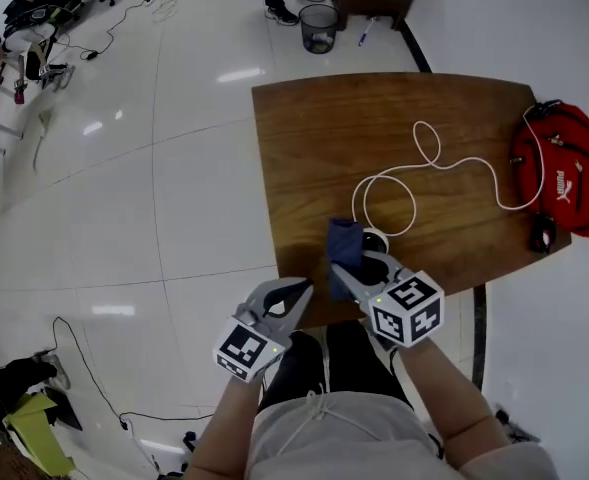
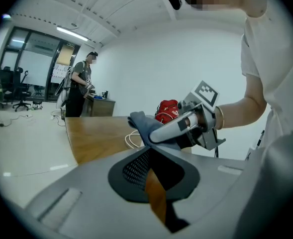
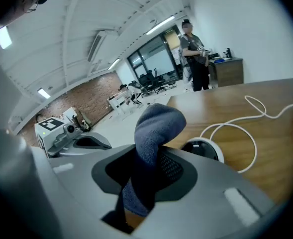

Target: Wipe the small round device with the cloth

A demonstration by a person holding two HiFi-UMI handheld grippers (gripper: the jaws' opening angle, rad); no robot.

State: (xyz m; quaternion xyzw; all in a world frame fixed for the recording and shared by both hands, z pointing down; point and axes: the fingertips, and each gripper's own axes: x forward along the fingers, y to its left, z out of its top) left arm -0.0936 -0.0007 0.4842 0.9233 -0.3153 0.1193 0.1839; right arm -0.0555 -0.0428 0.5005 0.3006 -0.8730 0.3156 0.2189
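The right tongs (image 1: 350, 266) are clamped on the dark blue cloth (image 3: 154, 131), which bunches up beyond their tips. The small round device (image 3: 204, 149) sits on the wooden bench (image 1: 304, 148) near its front edge, at the end of a white cable (image 1: 414, 173), and in the right gripper view the cloth seems not to touch it. The left tongs (image 2: 147, 169) are closed on nothing and hang off the bench's near corner. By my reading the cloth is picked up and poised, and the wiping itself is yet to be done.
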